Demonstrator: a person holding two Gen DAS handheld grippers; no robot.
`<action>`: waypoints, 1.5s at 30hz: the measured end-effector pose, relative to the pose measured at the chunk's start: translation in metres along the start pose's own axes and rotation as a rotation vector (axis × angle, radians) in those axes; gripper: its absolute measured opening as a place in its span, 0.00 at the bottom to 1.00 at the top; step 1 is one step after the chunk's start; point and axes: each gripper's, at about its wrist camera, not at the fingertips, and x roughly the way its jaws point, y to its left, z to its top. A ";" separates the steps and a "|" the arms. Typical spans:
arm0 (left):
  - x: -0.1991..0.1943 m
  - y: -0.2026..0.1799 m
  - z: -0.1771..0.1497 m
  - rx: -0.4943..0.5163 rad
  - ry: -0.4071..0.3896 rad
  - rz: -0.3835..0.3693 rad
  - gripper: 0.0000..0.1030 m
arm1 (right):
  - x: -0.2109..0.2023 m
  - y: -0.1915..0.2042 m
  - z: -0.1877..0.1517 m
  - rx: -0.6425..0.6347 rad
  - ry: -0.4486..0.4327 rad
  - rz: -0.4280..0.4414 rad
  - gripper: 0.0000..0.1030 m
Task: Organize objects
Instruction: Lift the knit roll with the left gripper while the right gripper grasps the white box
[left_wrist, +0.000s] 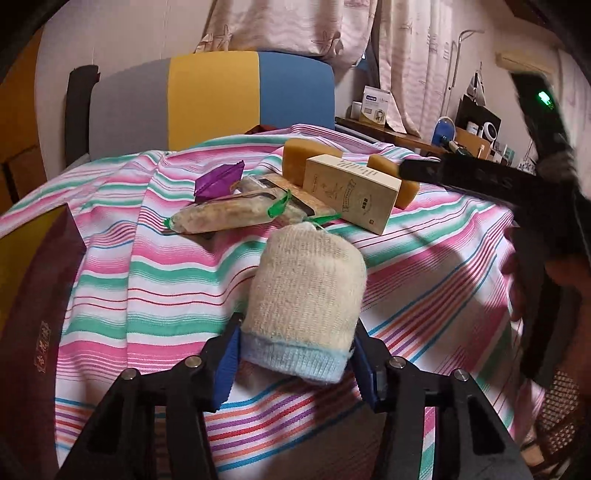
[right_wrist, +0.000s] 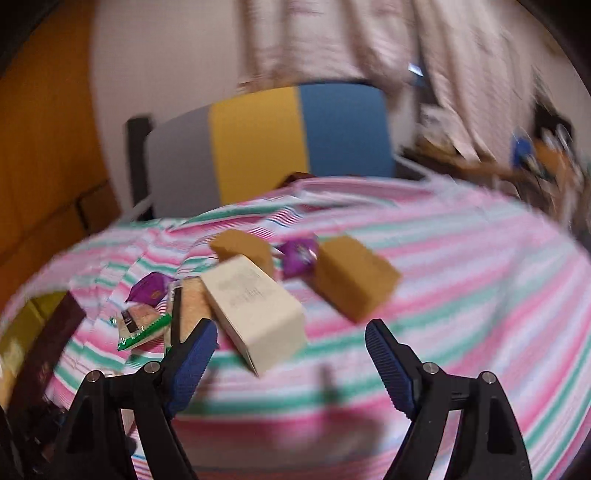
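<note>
The left gripper (left_wrist: 295, 354) is pinching a rolled cream knit sock with a pale blue cuff (left_wrist: 308, 299); both blue ribbed pads are pressing against the cuff end, one on each side. The roll is pointing away from the camera, over the pink, green and white striped cloth (left_wrist: 147, 280) covering the table. Gripping at the cuff is leaving most of the roll free ahead of the jaws, which should make it easy to set down.

The right gripper (right_wrist: 291, 354) is hanging over the same cloth with its fingers spread wide and nothing clamped between them. A cream rectangular cardboard box (right_wrist: 255, 314) is lying just beyond the left pad; contact cannot be confirmed because the view is blurred.

Remaining items are clustering mid-table: tan sponge-like blocks (right_wrist: 354, 277), purple foil-wrapped sweets (right_wrist: 299, 254), and clear snack packets with green-edged seals (left_wrist: 236, 214). A dark maroon box (left_wrist: 37, 317) is standing at the left edge of the table, probably the destination for sorted items. Judged from this layout, the organizing is at an early stage.
</note>
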 end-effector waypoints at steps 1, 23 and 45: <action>0.000 0.001 0.000 -0.007 0.000 -0.007 0.53 | 0.004 0.004 0.005 -0.041 0.006 0.006 0.82; 0.005 0.008 -0.001 -0.055 0.013 -0.078 0.57 | 0.040 0.026 -0.007 -0.103 0.112 0.045 0.50; 0.019 -0.016 0.018 0.091 0.058 0.031 0.55 | -0.007 0.023 -0.046 0.084 0.024 -0.110 0.49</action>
